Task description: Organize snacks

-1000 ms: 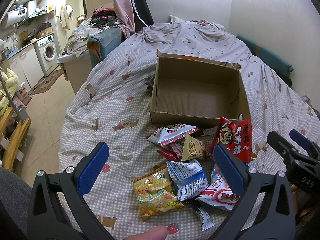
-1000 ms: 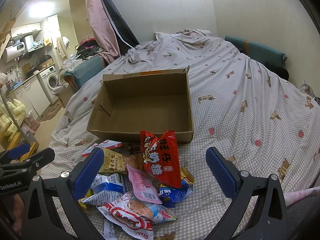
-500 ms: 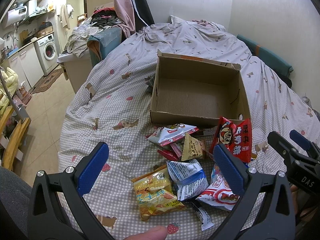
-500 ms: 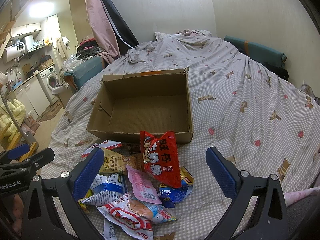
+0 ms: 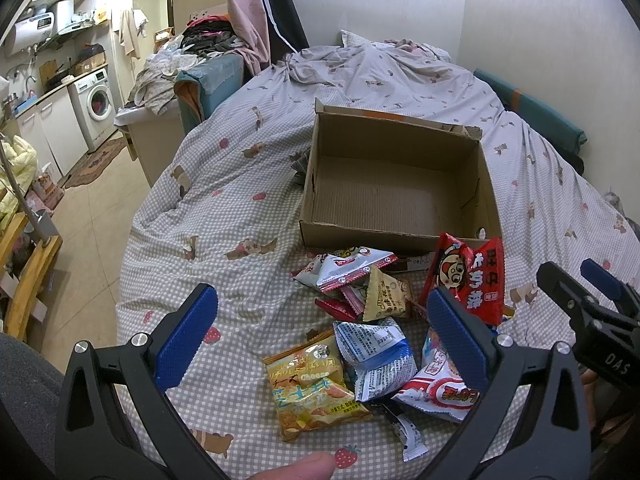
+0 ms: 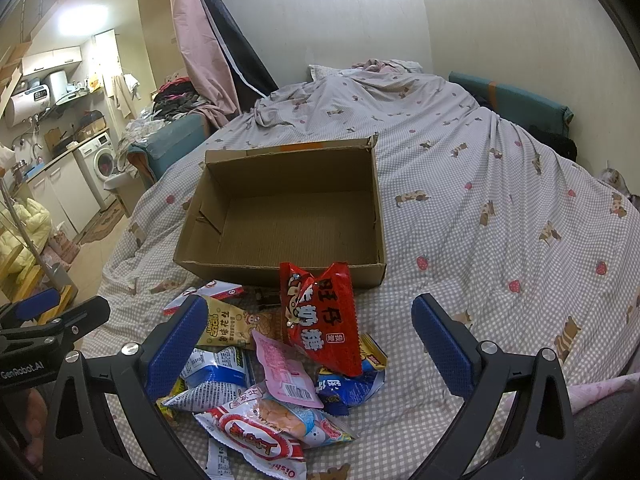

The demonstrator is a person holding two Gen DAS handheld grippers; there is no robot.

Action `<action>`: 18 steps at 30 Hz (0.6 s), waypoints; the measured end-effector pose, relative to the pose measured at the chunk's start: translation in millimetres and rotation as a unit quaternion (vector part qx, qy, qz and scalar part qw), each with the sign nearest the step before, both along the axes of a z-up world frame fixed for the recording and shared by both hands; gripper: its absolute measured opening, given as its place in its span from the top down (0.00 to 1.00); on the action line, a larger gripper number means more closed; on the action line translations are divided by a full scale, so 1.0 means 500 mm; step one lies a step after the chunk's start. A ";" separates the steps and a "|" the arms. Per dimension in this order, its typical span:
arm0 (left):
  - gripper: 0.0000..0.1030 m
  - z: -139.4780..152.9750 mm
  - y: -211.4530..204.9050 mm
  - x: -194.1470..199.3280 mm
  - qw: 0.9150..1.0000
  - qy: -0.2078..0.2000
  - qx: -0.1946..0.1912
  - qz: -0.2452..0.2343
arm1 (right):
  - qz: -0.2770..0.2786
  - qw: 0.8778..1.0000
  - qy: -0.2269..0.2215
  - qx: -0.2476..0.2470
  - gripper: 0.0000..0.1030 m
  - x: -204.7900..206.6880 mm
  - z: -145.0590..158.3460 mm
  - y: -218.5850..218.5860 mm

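An empty cardboard box (image 5: 396, 200) (image 6: 288, 216) sits open on the bed. In front of it lies a pile of snack packets: a red bag (image 5: 468, 276) (image 6: 320, 320), a yellow cheese packet (image 5: 312, 388), a blue-and-white packet (image 5: 376, 352) (image 6: 216, 380), a tan triangular packet (image 5: 384, 296) (image 6: 228, 324), a pink packet (image 6: 284, 372) and a red-and-white packet (image 6: 256, 436). My left gripper (image 5: 320, 336) hovers open above the pile's left part. My right gripper (image 6: 304, 344) hangs open over the pile's middle. Neither holds anything.
The checked bedspread (image 6: 500, 220) stretches to the right and behind the box. The bed's left edge drops to a tiled floor (image 5: 92, 216). A washing machine (image 5: 98, 104) and cabinets stand far left. A fingertip (image 5: 296, 468) shows at the bottom.
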State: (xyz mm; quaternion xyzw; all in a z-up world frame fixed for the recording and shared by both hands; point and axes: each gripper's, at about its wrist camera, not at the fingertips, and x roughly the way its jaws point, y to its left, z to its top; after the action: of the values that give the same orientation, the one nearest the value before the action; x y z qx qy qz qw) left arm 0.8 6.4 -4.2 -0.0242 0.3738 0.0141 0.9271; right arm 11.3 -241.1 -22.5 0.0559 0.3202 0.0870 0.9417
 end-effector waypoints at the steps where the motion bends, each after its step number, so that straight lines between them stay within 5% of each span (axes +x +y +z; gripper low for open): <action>1: 0.00 -0.001 -0.002 0.001 1.000 0.000 -0.001 0.000 | 0.000 1.000 0.000 0.000 0.00 -0.001 0.000 0.000; 18: 0.00 0.003 -0.001 -0.002 1.000 -0.002 0.002 0.002 | 0.003 1.000 -0.002 -0.002 0.00 -0.004 0.001 0.001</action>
State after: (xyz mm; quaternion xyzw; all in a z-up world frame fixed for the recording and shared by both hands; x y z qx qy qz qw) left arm 0.0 5.8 -2.7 -0.0228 0.3716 0.0168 0.9280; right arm 9.5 -240.5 -21.8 0.0533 0.3188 0.0891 0.9421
